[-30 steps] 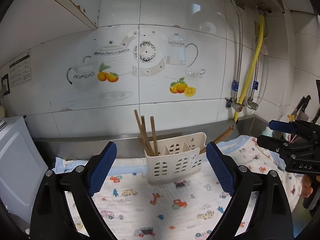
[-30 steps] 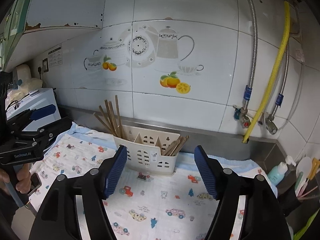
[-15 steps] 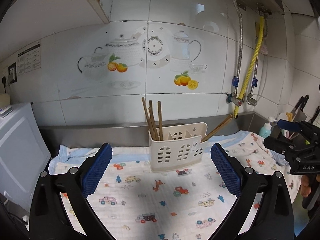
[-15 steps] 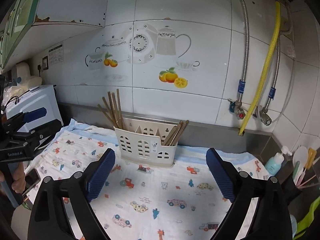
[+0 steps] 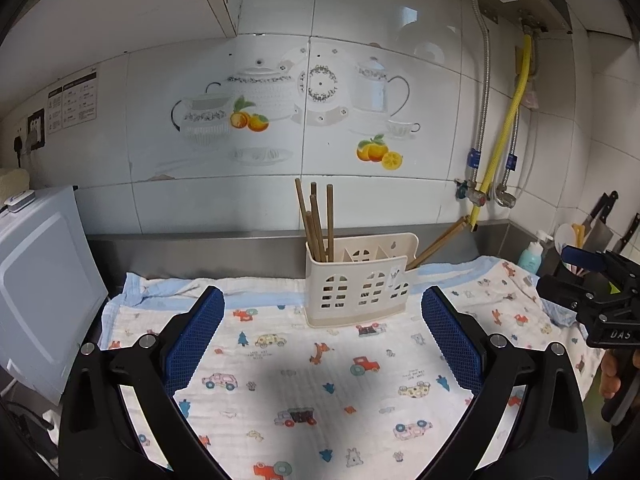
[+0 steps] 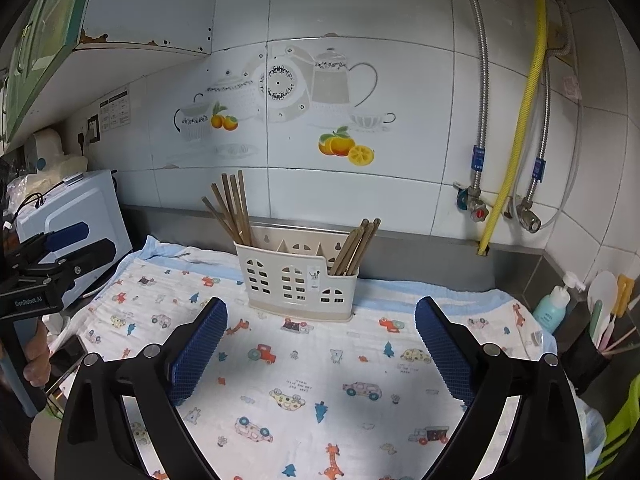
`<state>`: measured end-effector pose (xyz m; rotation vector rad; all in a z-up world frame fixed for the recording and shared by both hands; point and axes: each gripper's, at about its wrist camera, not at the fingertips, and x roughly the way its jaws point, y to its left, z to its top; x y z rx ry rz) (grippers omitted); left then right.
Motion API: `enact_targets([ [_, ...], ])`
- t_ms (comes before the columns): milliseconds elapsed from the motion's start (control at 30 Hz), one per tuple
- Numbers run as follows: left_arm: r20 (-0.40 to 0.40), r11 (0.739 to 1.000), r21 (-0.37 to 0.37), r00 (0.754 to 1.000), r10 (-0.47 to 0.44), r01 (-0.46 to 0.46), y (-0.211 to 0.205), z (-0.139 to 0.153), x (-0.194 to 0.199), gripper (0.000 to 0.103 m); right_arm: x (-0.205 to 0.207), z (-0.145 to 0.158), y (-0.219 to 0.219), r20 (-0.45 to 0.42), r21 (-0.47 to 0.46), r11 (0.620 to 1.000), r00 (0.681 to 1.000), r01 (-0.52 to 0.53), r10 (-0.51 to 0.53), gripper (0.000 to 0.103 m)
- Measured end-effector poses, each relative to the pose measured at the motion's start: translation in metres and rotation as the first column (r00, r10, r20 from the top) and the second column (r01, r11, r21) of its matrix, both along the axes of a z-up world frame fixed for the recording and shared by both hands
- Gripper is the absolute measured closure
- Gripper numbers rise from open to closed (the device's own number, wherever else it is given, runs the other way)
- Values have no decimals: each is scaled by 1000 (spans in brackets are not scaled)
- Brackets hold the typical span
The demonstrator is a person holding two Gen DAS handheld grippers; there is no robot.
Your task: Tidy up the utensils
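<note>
Chopsticks, brown wooden ones, are split into two bunches in the cream plastic slotted utensil caddy [image 6: 298, 276]: one bunch [image 6: 232, 210] stands in its left end compartment and fans leftward, the other bunch [image 6: 356, 246] leans to the right out of the lower right end compartment, while the middle compartments look empty. The caddy sits on a white cotton cloth printed with little cars and trees [image 6: 320, 368], near the back of the steel counter and close to the tiled wall [image 6: 360, 184]. Both tools hang short of the caddy with nothing between their blue pads: the left gripper [image 5: 322, 340] is spread wide, and the right gripper [image 6: 320, 348] is likewise wide and empty. By my reading, this is a pause between moves, either with the sorting finished or just before reaching for a bunch. A further pick would call for narrowing the jaws and coming in from above onto the upper stick ends, since the caddy walls guard the lower parts. Room in front is open cloth; a white appliance [image 6: 76, 216] bounds the left, and a green bottle [image 6: 554, 308] and a dark tool holder [image 6: 588, 356] crowd the right edge.
</note>
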<state>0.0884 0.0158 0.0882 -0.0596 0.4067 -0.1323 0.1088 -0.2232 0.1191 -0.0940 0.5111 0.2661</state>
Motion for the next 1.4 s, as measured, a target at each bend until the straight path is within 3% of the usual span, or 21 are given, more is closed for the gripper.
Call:
enact_targets([
  [600, -15, 1000, 27, 1000, 8, -7, -3, -18, -17, 5, -21, -19, -4, -17, 42, 999, 1000, 13, -12, 10],
  [1400, -63, 999, 36, 998, 22, -20, 1, -43, -35, 5, -45, -43, 2, -25, 8, 998, 998, 61, -61, 9],
])
